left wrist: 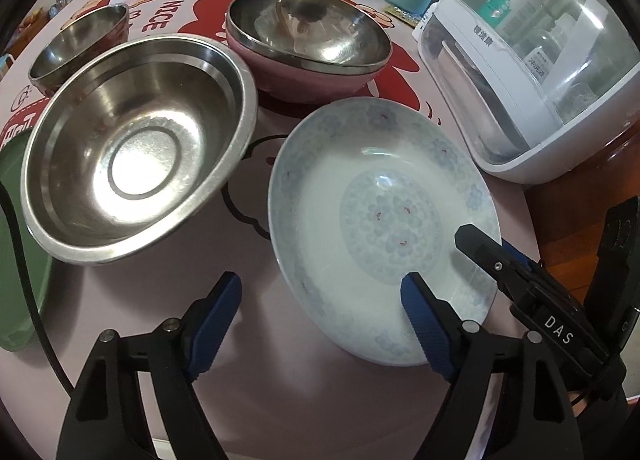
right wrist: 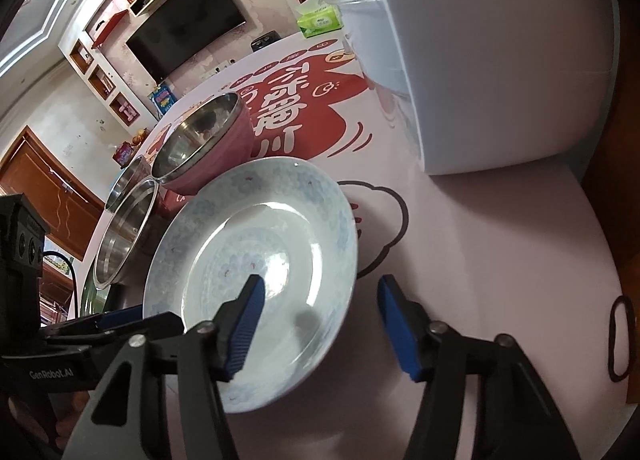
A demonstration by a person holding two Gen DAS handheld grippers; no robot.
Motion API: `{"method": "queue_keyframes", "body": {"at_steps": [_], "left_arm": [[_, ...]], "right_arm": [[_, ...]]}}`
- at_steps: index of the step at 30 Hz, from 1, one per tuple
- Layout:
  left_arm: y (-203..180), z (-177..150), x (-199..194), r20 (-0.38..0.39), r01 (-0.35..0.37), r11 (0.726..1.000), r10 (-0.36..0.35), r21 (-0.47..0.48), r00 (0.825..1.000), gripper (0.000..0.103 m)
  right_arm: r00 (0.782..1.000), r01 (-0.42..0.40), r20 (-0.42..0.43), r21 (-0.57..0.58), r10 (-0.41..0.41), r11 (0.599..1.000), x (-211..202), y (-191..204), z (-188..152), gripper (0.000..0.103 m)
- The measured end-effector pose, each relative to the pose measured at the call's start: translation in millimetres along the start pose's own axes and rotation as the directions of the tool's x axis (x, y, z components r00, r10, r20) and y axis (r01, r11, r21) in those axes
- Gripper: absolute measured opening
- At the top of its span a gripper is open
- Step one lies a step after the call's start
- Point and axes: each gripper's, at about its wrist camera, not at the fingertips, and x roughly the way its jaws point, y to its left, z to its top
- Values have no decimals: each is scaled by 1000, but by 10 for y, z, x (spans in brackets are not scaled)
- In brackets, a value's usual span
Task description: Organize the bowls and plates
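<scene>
We note the left hand-held gripper with its jaws apart: one blue pad sits over the near inner slope of the floral plate, the other over bare counter, so the plate's near-left rim lies between them. We cannot tell whether the inner pad touches. The right hand-held gripper likewise stands apart, straddling the plate's rim at another spot, one pad over the plate, one over the counter; contact is unclear there too. The plate rests on the counter, just beside the large steel bowl. Behind stand a pink-walled steel bowl and a smaller steel bowl, partly hidden by the large one. A green tray is cut off at the left edge. Legible writing: "DAS" and "GenRobot.AI" on the grippers, "NICE" on the counter cover. Labels inside the white cabinet are too small to read.
</scene>
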Motion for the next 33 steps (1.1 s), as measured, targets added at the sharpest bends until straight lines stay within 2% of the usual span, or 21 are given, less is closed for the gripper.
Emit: {"method": "queue_keyframes", "body": {"at_steps": [4,9,11,15,18,20,22,33], "left_arm": [[-9,3,48,0,-7,1000,7,1,1000,65],[0,17,52,27,-18,1000,18,1,999,60],[8,15,49,33,-28,1000,28,0,999,47],[29,20,44,47,-32,999,32,-5,998,41],[30,19,40,51,-39,999,39,0,998,33],[28,21,45,54,-41,999,41,6,998,22],[33,24,45,58,-42,999,42,4,997,21],[-22,11,48,65,-72,997,70,24,995,20]], "right_arm": [[1000,-19,0,-5,19,1000,11,-6,12,53],[999,-42,8,-13,42,999,40,-4,18,45],[999,-48,9,-15,48,999,49,-6,17,41],[998,-59,16,-7,59,998,49,-29,15,37],[998,-53,18,6,53,999,49,-62,13,28],[999,-48,20,17,47,999,50,-101,11,20],[999,-49,20,37,48,998,51,-138,7,13],[998,-69,-4,71,70,995,47,-180,-2,12]]}}
